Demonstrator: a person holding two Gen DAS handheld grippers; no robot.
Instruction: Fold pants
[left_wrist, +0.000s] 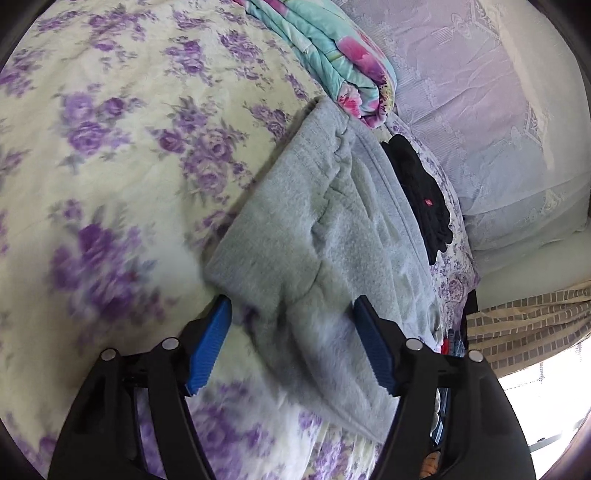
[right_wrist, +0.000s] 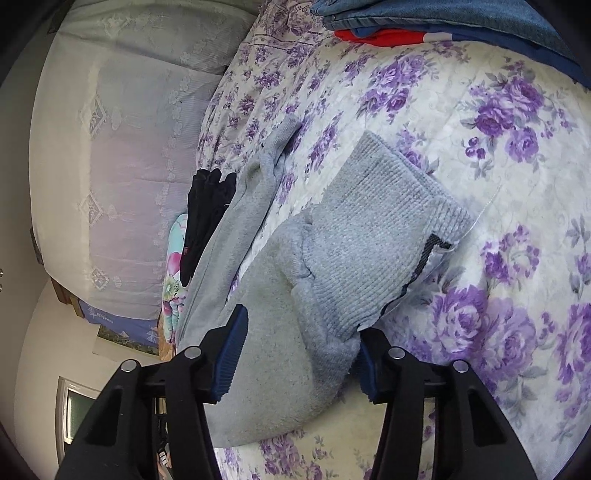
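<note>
- The grey pants (left_wrist: 314, 236) lie on the floral bedspread (left_wrist: 110, 147), their long axis running away from both grippers toward the lace-covered pillow (left_wrist: 480, 110).
- In the left wrist view, the left gripper (left_wrist: 291, 306) straddles the near end of the pants: its 2 blue pads stand apart, one at each side of the fabric, and neither visibly presses on it. The cloth reaches straight ahead from those jaws.
- In the right wrist view, the right gripper (right_wrist: 299, 332) sits at the bunched near part of the pants, just below the ribbed waistband (right_wrist: 388, 229). Its jaws stand narrower; the right-hand pad looks to be touching the bunched cloth, but the left-hand pad shows a gap, so no clamp is made yet.
- Beside the pants, on the pillow side, lies a black garment (right_wrist: 207, 221); one thin leg of the pants (right_wrist: 258, 173) runs between it and the main body.
- Both grippers are about equally near the pants; the coming grasp likely depends on each closing across the width, at right angles to the long axis.
- A folded turquoise quilt (left_wrist: 325, 51) sits beyond the far end of the pants.
</note>
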